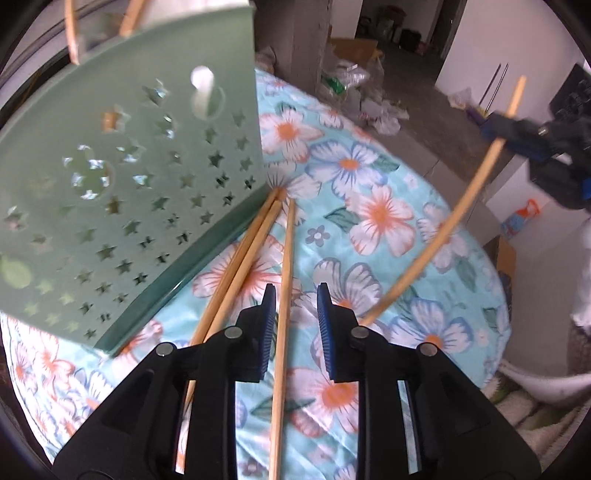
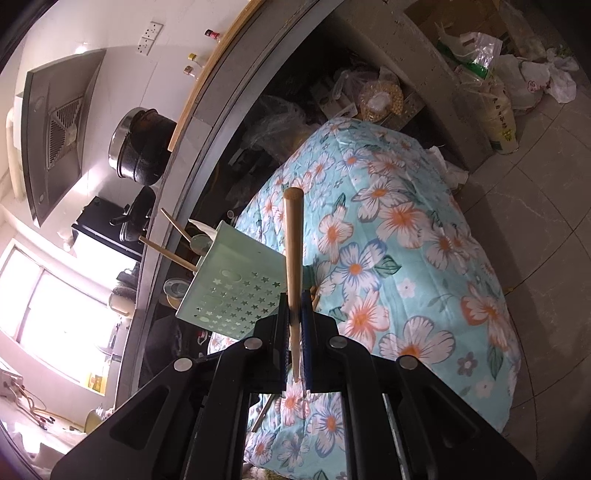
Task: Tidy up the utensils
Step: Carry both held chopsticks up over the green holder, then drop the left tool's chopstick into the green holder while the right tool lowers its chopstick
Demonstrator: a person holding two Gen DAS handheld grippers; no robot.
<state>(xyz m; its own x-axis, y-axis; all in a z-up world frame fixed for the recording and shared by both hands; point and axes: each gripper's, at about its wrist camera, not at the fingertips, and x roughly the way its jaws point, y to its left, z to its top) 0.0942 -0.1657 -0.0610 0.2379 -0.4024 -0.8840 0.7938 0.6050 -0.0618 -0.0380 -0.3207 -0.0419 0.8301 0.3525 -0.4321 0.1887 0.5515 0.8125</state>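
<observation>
A green utensil holder with star cutouts stands on the floral-cloth table; two chopsticks stick out of its top. Three wooden chopsticks lie on the cloth beside it: a pair and a single one. My left gripper is open, its blue pads either side of the single chopstick. My right gripper is shut on another chopstick, held above the table; it also shows in the left wrist view. The holder also shows in the right wrist view.
The table's curved edge drops to a tiled floor with bags and boxes. A counter with a black pot and stove runs behind the holder.
</observation>
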